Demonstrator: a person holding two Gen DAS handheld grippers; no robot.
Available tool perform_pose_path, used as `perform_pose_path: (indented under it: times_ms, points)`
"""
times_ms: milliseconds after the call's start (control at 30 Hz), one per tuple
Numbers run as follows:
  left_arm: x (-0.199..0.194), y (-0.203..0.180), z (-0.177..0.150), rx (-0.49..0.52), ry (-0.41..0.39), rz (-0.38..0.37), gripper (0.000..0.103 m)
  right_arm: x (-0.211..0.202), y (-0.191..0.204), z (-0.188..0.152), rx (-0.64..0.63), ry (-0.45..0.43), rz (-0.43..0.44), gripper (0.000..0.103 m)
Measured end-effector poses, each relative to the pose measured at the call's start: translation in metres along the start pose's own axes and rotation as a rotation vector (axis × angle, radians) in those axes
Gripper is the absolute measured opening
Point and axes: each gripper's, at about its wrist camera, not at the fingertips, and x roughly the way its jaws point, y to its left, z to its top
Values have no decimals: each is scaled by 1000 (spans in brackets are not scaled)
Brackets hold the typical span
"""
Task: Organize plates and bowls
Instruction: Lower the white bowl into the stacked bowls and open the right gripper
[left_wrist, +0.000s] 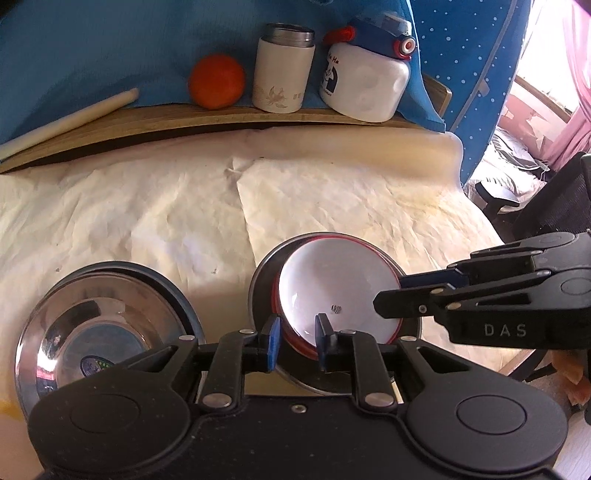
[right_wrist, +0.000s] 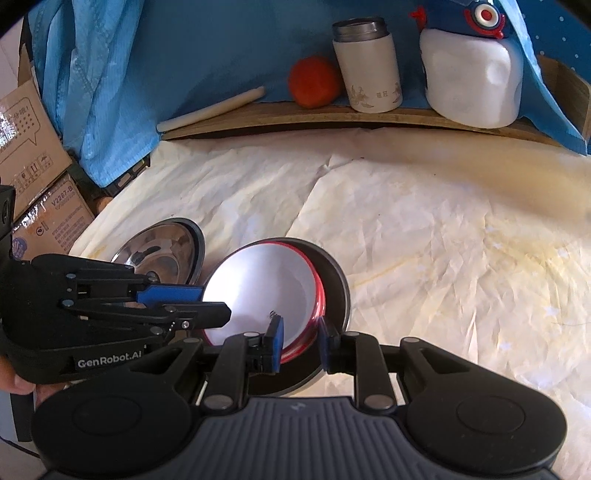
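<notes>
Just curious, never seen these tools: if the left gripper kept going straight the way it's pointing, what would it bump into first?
Most likely the red-rimmed white bowl: the left gripper already straddles its near rim, so pushing on would drive into the bowl's wall; exact depth is unclear.

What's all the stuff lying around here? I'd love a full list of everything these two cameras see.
red-rimmed white bowl: one, white inside, red outside, tilted in the dark pan, both grippers at its rim
dark pan: one, dark grey, on the cream sheet, centre
steel bowl: one, shiny silver, left of the pan
orange: one, on the wooden ledge
tumbler: one, white with steel top, beside the orange
water bottle: one, white with blue lid, right end of ledge
white stick: one, lying on the ledge, left
cardboard boxes: two, brown, far left
cream sheet: one, crumpled, covers the table
left gripper: black, blue pads, straddling the bowl's near rim
right gripper: same, on the opposite rim
</notes>
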Motion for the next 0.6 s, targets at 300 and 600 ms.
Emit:
perform_pose_path:
  times_ms: [300, 600]
  points:
    - [-13, 8, 7, -7, -44, 5, 29, -17, -8, -3, 19, -45, -5, 37]
    - [-24, 33, 19, -55, -116, 50, 66, -35, -24, -2, 66, -113, -34, 77]
